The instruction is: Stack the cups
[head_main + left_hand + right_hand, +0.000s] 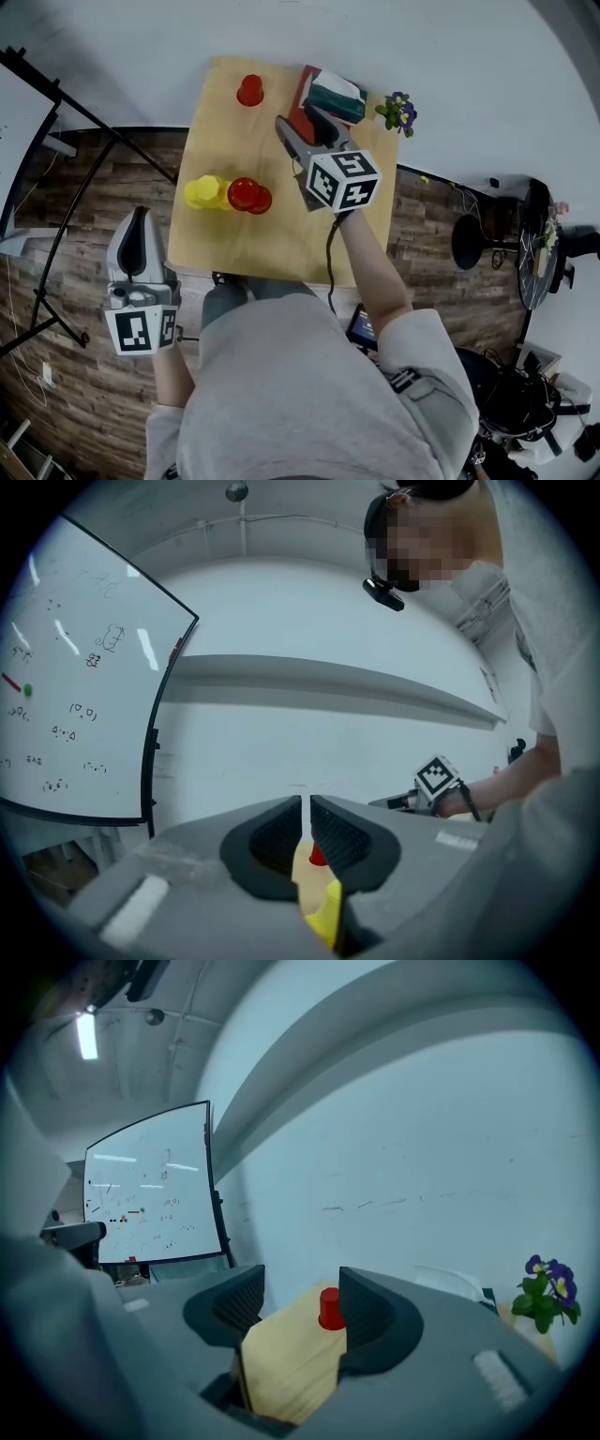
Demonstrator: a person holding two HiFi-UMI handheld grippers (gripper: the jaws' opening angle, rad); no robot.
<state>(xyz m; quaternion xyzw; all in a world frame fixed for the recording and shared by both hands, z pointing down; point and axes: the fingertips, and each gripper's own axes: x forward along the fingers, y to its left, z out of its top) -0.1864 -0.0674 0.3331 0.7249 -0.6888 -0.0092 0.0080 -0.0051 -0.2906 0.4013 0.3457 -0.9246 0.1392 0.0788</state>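
Clenched pad to pad on the left gripper (305, 803), with nothing gripped. Through the thin slit of those jaws, only a sliver of red and, lower, an edge of the yellow plastic cups (326, 911), the rest blocked by grey jaw bodies. Spread wide and empty on the right gripper (300, 1296). Framed in that gap, well beyond the jaws, a small upright red plastic cup (329, 1308) near the far end of the pale wooden counter (281, 1363), its right side cut off by the right jaw. In the head view, left gripper (141, 216) off the counter's (281, 239) near left corner, right gripper (300, 127) over its far half. Upright red plastic cup (250, 90) alone at the far left. Yellow plastic cups (206, 192) touching red plastic cups (248, 196) near the left edge, number and pose hard to make out. Further out, a potted plant with purple flowers (398, 112) at the far right corner. No readable print: whiteboard (75, 667) scribbles too small, only black-and-white squares on each marker cube (343, 180).
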